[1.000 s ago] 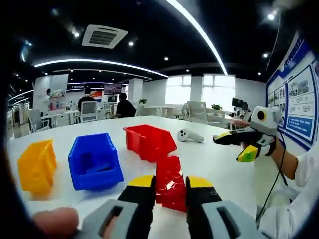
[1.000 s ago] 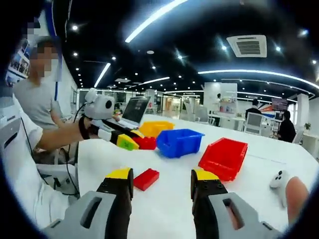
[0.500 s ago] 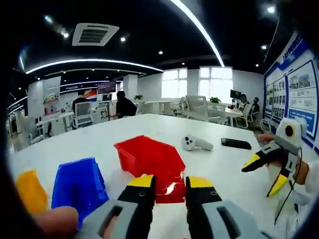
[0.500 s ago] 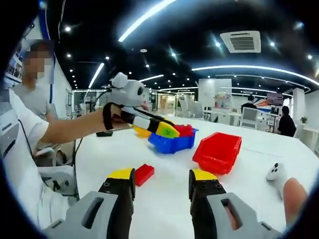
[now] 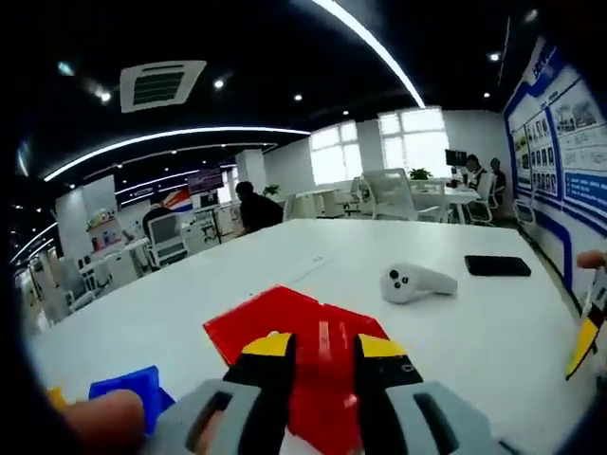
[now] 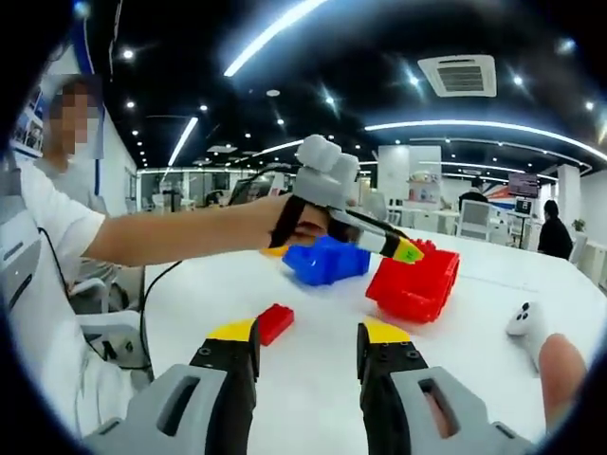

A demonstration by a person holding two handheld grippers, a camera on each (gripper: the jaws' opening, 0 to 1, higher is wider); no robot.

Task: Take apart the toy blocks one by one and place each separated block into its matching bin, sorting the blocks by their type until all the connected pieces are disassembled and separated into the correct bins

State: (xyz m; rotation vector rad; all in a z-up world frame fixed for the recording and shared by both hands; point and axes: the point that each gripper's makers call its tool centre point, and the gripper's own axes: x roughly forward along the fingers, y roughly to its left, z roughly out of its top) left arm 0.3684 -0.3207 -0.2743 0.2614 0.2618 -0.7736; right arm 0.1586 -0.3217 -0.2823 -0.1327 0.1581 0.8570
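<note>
Red plastic toy block (image 5: 322, 365) is clamped between the jaws of the left tongs (image 5: 321, 353), hanging right over the open red plastic bin (image 5: 248, 320). In the right gripper view the same left tongs (image 6: 403, 250) reach in from the left, tip at the upper rim of the red bin (image 6: 417, 286), the block a small red lump (image 6: 422, 246) just past the tip.

Right tongs (image 6: 303, 341): jaws apart, nothing between them, hovering above the white counter (image 6: 313, 379). A second small red brick (image 6: 273, 322) lies loose on the counter, near the red bin on the person's side, just beyond the right tongs' left jaw.

Blue plastic bin (image 6: 327, 261) sits just beside the red bin. A corner of the blue bin (image 5: 133, 393) shows in the left gripper view, and a sliver of yellow at the frame edge is probably another bin.

Risks, as I judge them:
- The block is over the red bin's rim rather than deep inside; let go early and it may strike the rim and bounce onto the counter or into the blue bin.
- Jaws cover much of the block, so I cannot tell whether it is a single piece; if pieces are joined, it would be sorted undivided.
- White handheld controller (image 5: 415, 282) lies beyond the red bin, clear of the drop.
</note>
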